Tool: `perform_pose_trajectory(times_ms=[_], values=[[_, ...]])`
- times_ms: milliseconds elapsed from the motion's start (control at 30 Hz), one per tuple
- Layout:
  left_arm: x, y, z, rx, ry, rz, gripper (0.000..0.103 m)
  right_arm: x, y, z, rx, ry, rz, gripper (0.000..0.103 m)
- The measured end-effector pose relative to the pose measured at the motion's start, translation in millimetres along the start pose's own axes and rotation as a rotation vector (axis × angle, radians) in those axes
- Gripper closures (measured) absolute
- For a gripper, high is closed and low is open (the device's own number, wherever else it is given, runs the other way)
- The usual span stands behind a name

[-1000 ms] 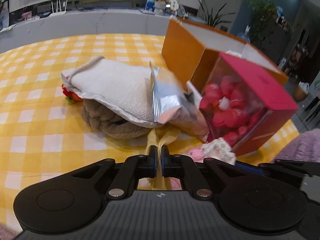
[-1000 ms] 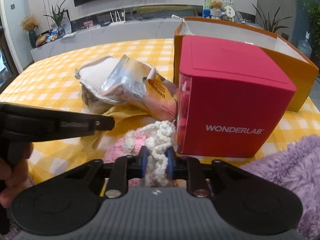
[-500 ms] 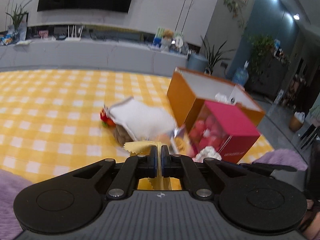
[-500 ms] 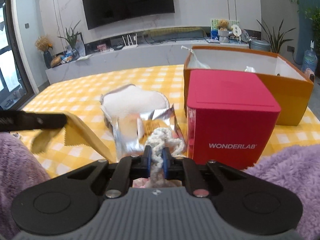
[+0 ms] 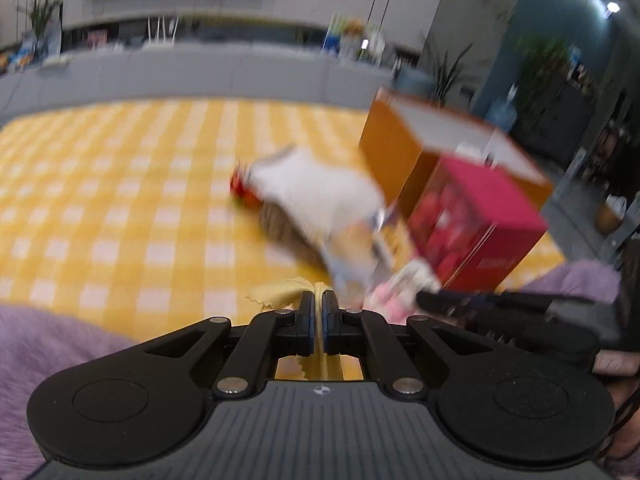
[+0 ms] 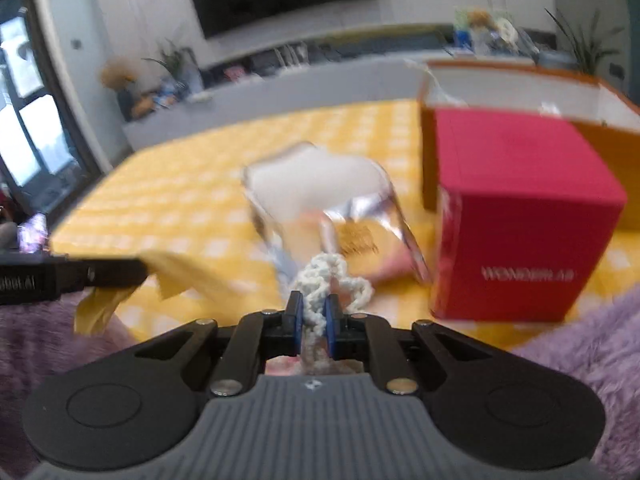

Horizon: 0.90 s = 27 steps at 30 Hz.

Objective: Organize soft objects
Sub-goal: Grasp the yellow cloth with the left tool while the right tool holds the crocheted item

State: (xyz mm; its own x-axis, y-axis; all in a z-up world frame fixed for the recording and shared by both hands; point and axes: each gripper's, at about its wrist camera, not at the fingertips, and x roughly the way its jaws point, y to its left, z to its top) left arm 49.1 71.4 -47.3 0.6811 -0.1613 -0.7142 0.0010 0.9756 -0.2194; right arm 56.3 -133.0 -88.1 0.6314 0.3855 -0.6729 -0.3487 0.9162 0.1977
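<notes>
My left gripper point(image 5: 319, 304) is shut on a thin yellow cloth point(image 5: 280, 296), lifted off the table; the same cloth point(image 6: 176, 276) hangs from the left gripper's fingers point(image 6: 120, 274) in the right wrist view. My right gripper point(image 6: 314, 306) is shut on a white and pink crocheted piece point(image 6: 328, 276), which also shows as pink and white yarn point(image 5: 396, 288) beside the left gripper. On the yellow checked tablecloth point(image 5: 120, 200) lie a white towel point(image 5: 316, 188), a brown knit item point(image 5: 280, 228) under it and a silver snack bag point(image 6: 360, 224). Both views are blurred.
A red box point(image 6: 516, 216) stands right of the pile, with an open orange box point(image 5: 400, 152) behind it. A small red toy point(image 5: 240, 188) peeks out left of the towel. Purple fluffy fabric point(image 6: 580, 360) lies along the near edge. A low cabinet and a TV line the far wall.
Both grippers have pulled back and up from the pile. The yellow cloth came out from under the towel with the left gripper, and the crocheted piece rose with the right one.
</notes>
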Motion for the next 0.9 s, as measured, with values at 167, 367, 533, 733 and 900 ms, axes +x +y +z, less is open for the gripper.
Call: perform_pose_trajectory(times_ms=[167, 367, 533, 733, 900], values=[[20, 0, -8, 0.011, 0.067, 0.002, 0.099, 5, -7, -4, 0.014, 0.025, -0.067, 0.086], [43, 1, -8, 0.013, 0.115, 0.044, 0.097, -17, 4, -4, -0.077, -0.06, -0.091, 0.076], [51, -2, -11, 0.038, 0.153, 0.06, 0.085, -15, 12, -8, -0.136, -0.032, -0.007, 0.065], [50, -2, -12, 0.043, 0.169, 0.059, 0.059, 5, 18, -13, -0.162, 0.097, -0.025, 0.047], [62, -7, -12, 0.077, 0.227, 0.089, 0.051, 18, 23, -18, -0.208, 0.145, -0.057, 0.032]])
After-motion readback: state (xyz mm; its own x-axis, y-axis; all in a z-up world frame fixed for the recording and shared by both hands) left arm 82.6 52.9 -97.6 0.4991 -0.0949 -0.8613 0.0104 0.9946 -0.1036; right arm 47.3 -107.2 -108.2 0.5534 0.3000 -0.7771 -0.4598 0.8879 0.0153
